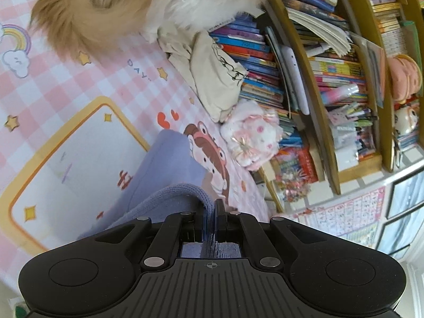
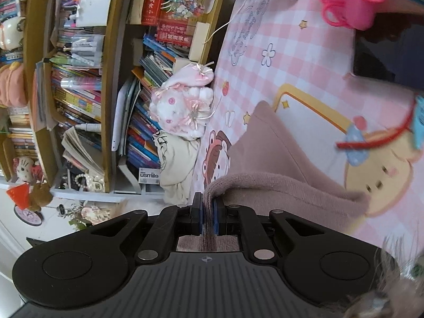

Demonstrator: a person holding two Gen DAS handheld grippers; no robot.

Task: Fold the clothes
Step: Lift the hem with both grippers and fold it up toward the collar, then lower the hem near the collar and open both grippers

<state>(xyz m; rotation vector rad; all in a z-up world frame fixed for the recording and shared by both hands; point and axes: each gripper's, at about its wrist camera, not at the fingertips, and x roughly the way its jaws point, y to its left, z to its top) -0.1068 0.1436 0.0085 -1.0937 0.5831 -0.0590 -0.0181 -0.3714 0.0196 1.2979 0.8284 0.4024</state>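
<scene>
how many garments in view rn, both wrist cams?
2 for sure. One hem is pinched in the left gripper and in the right gripper, same knit garment probably. A crumpled cream garment lies by the bookshelf. More may be hidden.

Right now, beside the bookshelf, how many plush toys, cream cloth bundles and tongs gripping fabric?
Plush toy: 1
Cream cloth bundle: 1
Tongs shut on garment: 2 (left tongs, right tongs)
Total: 4
</scene>
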